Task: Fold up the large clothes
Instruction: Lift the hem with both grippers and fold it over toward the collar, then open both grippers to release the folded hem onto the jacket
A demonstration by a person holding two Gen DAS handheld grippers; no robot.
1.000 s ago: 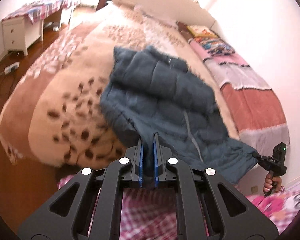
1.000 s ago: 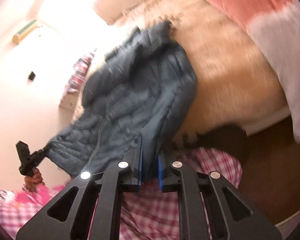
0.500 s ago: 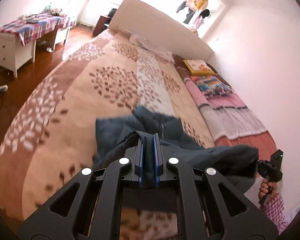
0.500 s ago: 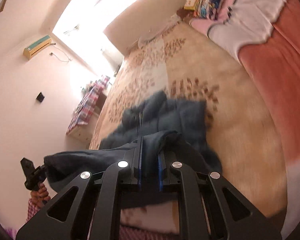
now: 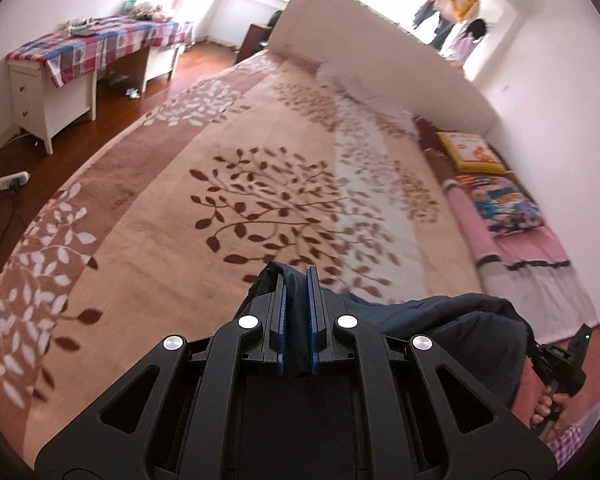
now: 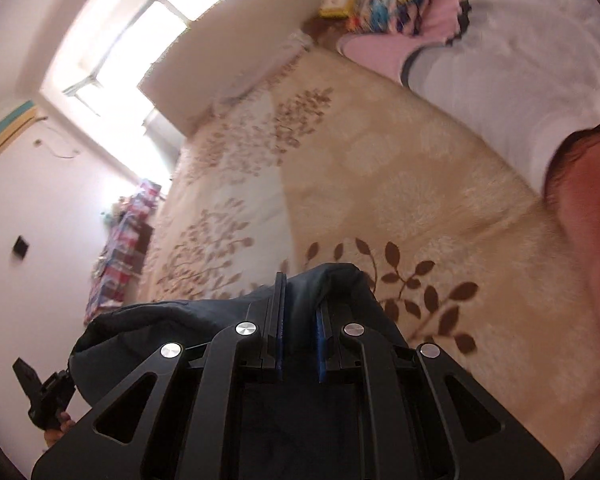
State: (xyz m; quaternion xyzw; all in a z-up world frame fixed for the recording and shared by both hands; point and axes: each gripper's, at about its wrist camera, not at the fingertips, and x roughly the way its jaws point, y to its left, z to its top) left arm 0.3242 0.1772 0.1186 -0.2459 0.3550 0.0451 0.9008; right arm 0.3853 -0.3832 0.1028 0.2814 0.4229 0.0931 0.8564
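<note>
A second before, the dark blue jacket (image 5: 452, 320) had hung spread out between my two hands over the near end of the bed; by this moment I had swept both hands far up over the bed (image 5: 160, 248), and the jacket had bunched up close under the cameras, with the leaf-patterned blanket open ahead of it.

My left hand-held gripper (image 5: 296, 320) was pressed nearly together, pinching an edge of the jacket between its blue pads. My right hand-held gripper (image 6: 300, 336) pinched another part of the same edge, its pads a little wider apart over a thicker fold of the cloth. In the left view I could see the right hand-held gripper's handle and my fingers (image 5: 548, 412) on it past the fabric. The stretch of jacket between the two grips sagged in a loose roll. The rest of it was hidden below the grippers, so I could not tell how much lay on the bed.

I judged this to be the carry-over stage of a fold, bringing one edge across toward the opposite one. The next move called for lowering both grips together, level, keeping the edge taut so it landed straight, and only then letting go.
</note>
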